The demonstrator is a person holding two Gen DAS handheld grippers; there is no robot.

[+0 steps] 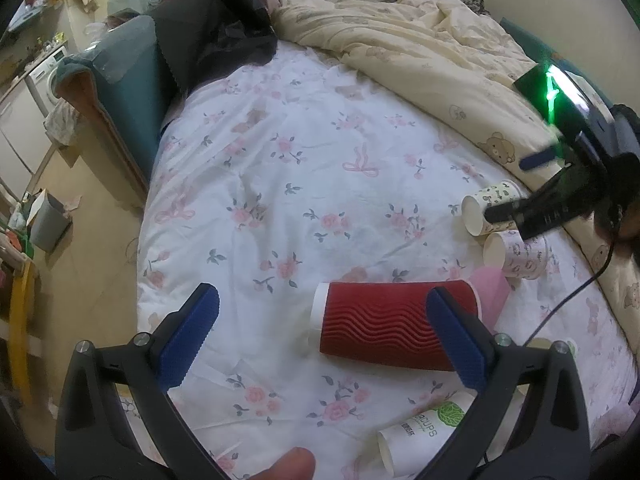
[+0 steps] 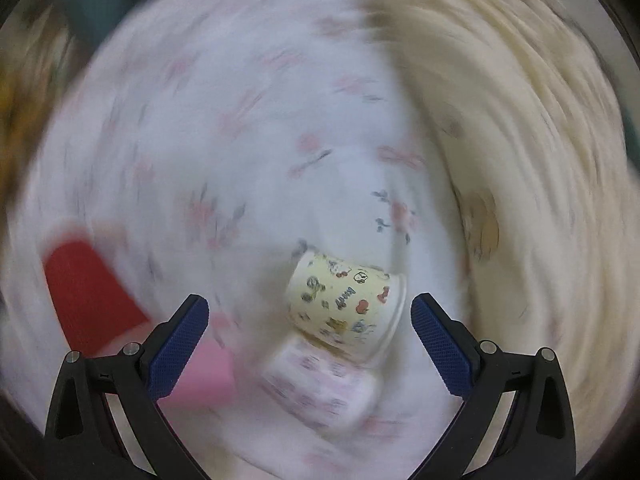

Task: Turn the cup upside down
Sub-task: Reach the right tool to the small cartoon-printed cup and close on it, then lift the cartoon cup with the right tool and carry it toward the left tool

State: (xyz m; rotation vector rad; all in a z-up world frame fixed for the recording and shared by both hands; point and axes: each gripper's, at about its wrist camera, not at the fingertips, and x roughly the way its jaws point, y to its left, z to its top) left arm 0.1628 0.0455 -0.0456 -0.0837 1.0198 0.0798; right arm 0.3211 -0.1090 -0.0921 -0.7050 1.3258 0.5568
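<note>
Several paper cups lie on their sides on a floral bed sheet (image 1: 280,184). A red ribbed cup (image 1: 384,326) lies between the fingers of my open left gripper (image 1: 324,300), its white rim to the left. A cream cartoon-print cup (image 2: 344,304) lies between the fingers of my open right gripper (image 2: 310,308); the right wrist view is blurred by motion. A pink-print cup (image 2: 320,388) lies just below it. In the left wrist view the right gripper (image 1: 516,196) hovers over these two cups (image 1: 488,208), (image 1: 516,256).
A white cup with a green leaf logo (image 1: 420,436) lies near my left gripper's right finger. A pink cup (image 1: 490,286) lies behind the red one. A cream quilt (image 1: 420,52) is bunched at the back right. The bed's left edge drops to the floor (image 1: 92,240).
</note>
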